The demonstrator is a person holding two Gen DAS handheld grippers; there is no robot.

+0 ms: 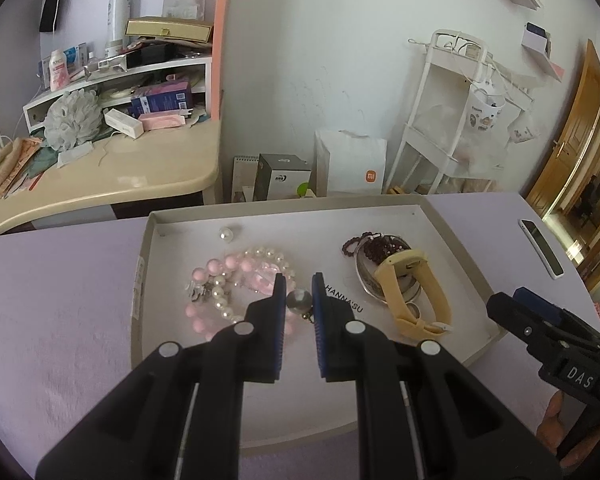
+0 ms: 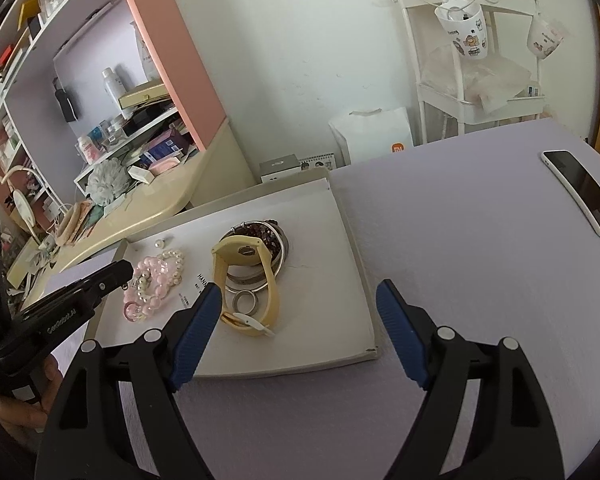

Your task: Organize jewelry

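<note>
Soft, even daylight in both views, no hard shadows; faint soft shade under the tray [image 1: 472, 344] rim & the jewelry. White wall [image 1: 320, 60] bright, near washed out. Mild glare on the desk [image 1: 132, 180] top & on the phone [image 2: 584, 192] screen. Strong fisheye bend: desk edge, door [image 1: 580, 152] & shelves [image 2: 16, 40] curve hard, w/ black vignette in the corners. Centre fairly sharp, tray print partly legible; near black gripper bodies & far clutter softer. Colours a bit flat, slight violet cast on the tablecloth [image 2: 460, 240].
</note>
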